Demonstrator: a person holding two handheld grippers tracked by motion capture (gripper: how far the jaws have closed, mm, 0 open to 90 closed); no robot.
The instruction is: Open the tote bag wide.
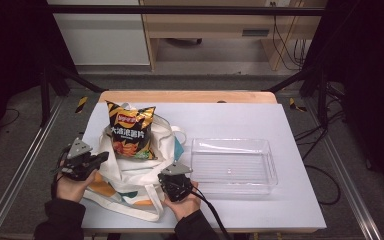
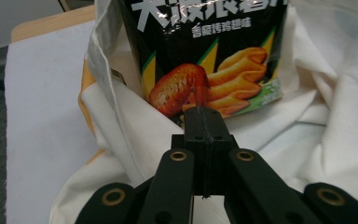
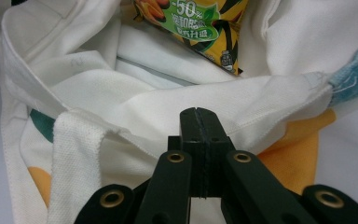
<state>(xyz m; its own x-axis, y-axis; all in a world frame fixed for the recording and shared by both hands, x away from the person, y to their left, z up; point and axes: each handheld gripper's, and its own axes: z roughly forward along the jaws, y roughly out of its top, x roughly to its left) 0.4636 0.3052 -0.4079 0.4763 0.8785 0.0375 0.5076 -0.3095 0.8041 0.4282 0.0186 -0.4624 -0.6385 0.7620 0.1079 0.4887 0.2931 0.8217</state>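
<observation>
Both hands hold tongs at a white cloth bag [image 1: 130, 175] on the worktop [image 1: 240, 125]. Left tongs [image 1: 101, 157] and right tongs [image 1: 176, 189] are each pressed together, pinching nothing. Between and just beyond them, a crisp packet [image 1: 130, 131] stands in the bag's mouth.

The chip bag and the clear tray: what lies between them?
In the high view, the tote bag's white handle and teal edge, then bare white tabletop.

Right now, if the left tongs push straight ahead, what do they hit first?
Most likely the chip bag: the shut left tongs point at its lower printed face, above the white tote bag. The gap is hard to judge.
</observation>
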